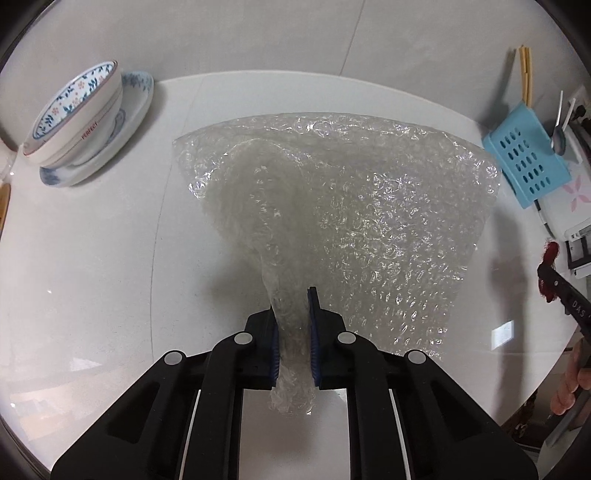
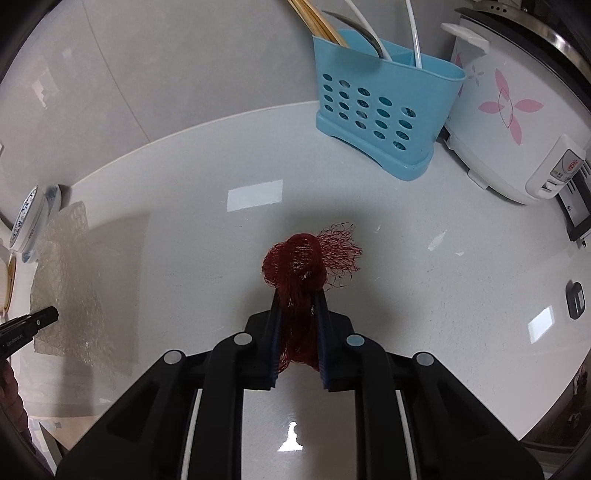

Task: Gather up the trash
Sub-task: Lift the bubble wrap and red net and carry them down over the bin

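Left wrist view: the left gripper (image 1: 293,317) has its two fingers drawn in narrow on a bunched corner of a clear bubble wrap sheet (image 1: 351,206) — the gathered plastic runs between the blue pads (image 1: 314,332) and out behind them. Beyond the pinch the sheet fans out wide over the white table (image 1: 92,258). At far left a floral bowl (image 1: 74,114) sits tilted on a saucer (image 1: 136,99). At far right stands a blue utensil holder (image 1: 524,155), and at the right edge the right gripper (image 1: 550,278) shows with a scrap of red beside its tip.

Right wrist view: the right gripper (image 2: 298,317) is closed tight on a wad of red mesh netting (image 2: 303,266) — strands pass between the fingers, and a knot with loose frayed net bulges past the tips, above the table (image 2: 443,295). Behind it stand the blue utensil holder (image 2: 384,107) with chopsticks (image 2: 314,18) and spoons, and a white rice cooker (image 2: 509,122) with a pink flower. At left lies the bubble wrap sheet (image 2: 74,277), the left gripper's black tip (image 2: 44,317) on it.
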Motion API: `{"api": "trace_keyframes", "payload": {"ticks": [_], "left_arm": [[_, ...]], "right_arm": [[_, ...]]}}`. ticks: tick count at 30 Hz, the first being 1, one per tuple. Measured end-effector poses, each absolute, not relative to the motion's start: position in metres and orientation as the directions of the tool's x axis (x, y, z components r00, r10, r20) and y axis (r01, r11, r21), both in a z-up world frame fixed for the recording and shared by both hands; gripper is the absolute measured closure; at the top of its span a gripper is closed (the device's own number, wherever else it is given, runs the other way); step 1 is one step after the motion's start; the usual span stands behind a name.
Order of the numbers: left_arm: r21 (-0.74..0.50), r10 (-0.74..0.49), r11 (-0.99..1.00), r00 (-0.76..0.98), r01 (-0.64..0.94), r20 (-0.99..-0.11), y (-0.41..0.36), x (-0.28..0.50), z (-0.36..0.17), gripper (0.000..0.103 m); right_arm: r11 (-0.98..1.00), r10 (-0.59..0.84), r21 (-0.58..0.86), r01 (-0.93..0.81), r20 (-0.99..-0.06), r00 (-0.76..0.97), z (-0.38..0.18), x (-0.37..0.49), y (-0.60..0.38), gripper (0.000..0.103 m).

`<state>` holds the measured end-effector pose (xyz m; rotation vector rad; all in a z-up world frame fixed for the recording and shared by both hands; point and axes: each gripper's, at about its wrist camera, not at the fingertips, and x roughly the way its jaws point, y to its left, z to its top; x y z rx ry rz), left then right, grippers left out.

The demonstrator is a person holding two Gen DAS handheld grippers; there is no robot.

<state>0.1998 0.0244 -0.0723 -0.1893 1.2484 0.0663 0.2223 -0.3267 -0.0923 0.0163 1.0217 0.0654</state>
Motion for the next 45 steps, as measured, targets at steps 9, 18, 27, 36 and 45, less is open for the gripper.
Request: {"api": "trace_keyframes", "payload": {"ticks": [9, 18, 27, 36, 45], "left_arm": [[-0.135, -0.077, 0.982, 0.367, -0.135, -0.927, 0.007, 0.188, -0.044, 0.092], [-0.165, -0.112, 0.980, 0.380, -0.111, -0.918, -0.010, 0.170, -0.030, 0.092], [-0.175, -0.129, 0.981, 0.392, -0.085, -0.911, -0.028, 0.146, -0.021, 0.092], [-0.168, -0.130, 0.984, 0.390, -0.065, -0.911, -0.046, 0.113, -0.019, 0.092], [-0.167, -0.131, 0.984, 0.367, -0.069, -0.921, -0.061, 0.077, -0.031, 0.092]], "right_arm": [[0.992, 0.128, 0.108, -0.070, -0.822, 0.554, -0.068, 0.189, -0.317, 0.088], [0.990, 0.130, 0.072, -0.122, -0.804, 0.580, -0.050, 0.157, -0.308, 0.088], [0.989, 0.130, 0.065, -0.129, -0.798, 0.588, -0.048, 0.127, -0.311, 0.088], [0.986, 0.157, 0.100, -0.130, -0.802, 0.576, -0.058, 0.095, -0.325, 0.088], [0.983, 0.175, 0.114, -0.143, -0.810, 0.560, -0.073, 0.063, -0.334, 0.088]]}}
